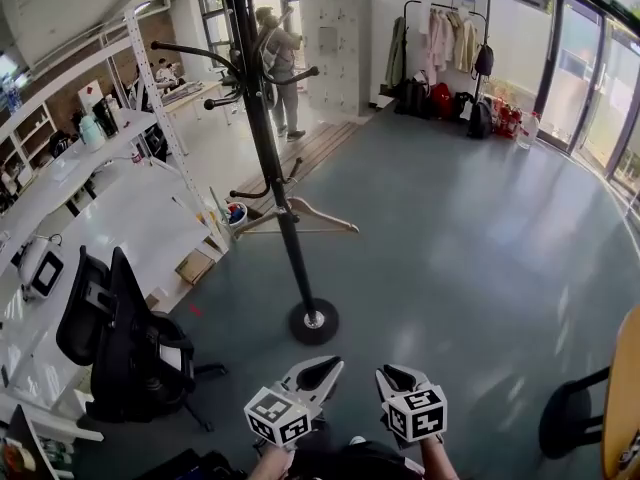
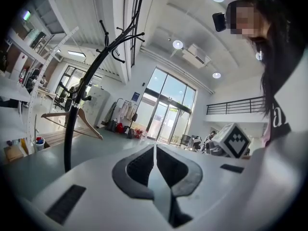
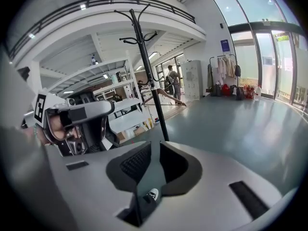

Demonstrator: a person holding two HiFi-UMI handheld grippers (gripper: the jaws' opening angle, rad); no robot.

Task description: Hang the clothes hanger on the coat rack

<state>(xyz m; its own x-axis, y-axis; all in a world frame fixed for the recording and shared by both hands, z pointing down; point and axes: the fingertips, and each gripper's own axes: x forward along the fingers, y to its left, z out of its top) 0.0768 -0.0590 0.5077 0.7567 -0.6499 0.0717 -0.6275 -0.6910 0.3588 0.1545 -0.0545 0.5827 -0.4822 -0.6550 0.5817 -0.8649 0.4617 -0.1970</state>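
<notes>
- The coat rack [image 1: 268, 138] stands out on the grey floor [image 1: 450, 248], near the corner of the white counter [image 1: 120, 218]. Its round base [image 1: 313, 321] sits just ahead of the person.
- The clothes hanger [image 1: 322, 213], plain wood, hangs from one of the low hooks partway up the pole, its arms sloping down on either side. From here I'd say the job looks done.
- The left tongs [image 1: 330, 366] are closed tip to tip with nothing in them, held low by the person's waist.
- The right tongs [image 1: 388, 374] are closed and empty too, just beside the left pair.
- Both pairs point towards the rack but are well short of it. That looks to me like resting, since nothing is left to carry.
</notes>
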